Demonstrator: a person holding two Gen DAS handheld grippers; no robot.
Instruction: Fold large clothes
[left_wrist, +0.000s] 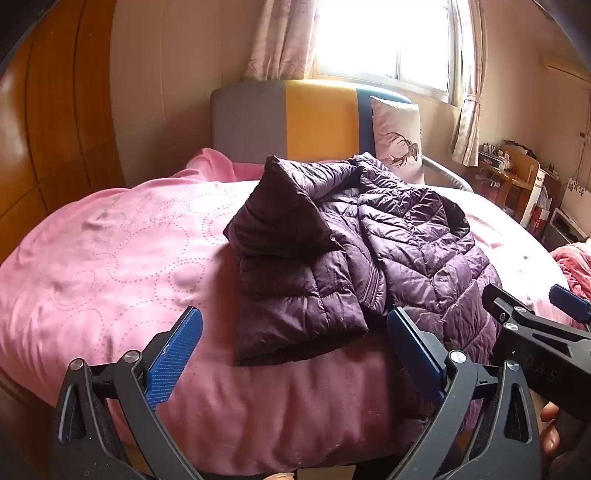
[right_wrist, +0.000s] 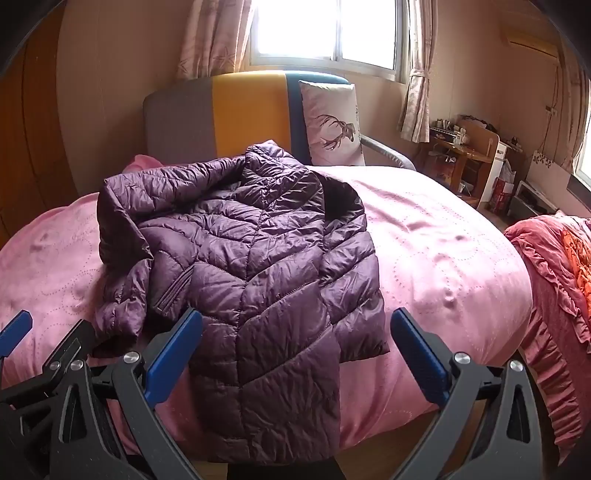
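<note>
A dark purple quilted puffer jacket (left_wrist: 354, 243) lies on the pink bedspread (left_wrist: 110, 258), its sleeves folded in over the body. In the right wrist view the jacket (right_wrist: 251, 266) runs from the headboard side down over the near bed edge. My left gripper (left_wrist: 295, 332) is open and empty, just short of the jacket's folded left sleeve. My right gripper (right_wrist: 297, 334) is open and empty, its jaws standing either side of the jacket's lower part. The right gripper also shows in the left wrist view (left_wrist: 532, 310), and the left gripper in the right wrist view (right_wrist: 40, 339).
A grey, yellow and blue headboard (right_wrist: 240, 110) and a deer-print pillow (right_wrist: 332, 125) stand at the far end of the bed. A red ruffled quilt (right_wrist: 554, 280) lies at the right. A wooden wardrobe (left_wrist: 55, 129) stands left, a cluttered desk (right_wrist: 465, 147) far right.
</note>
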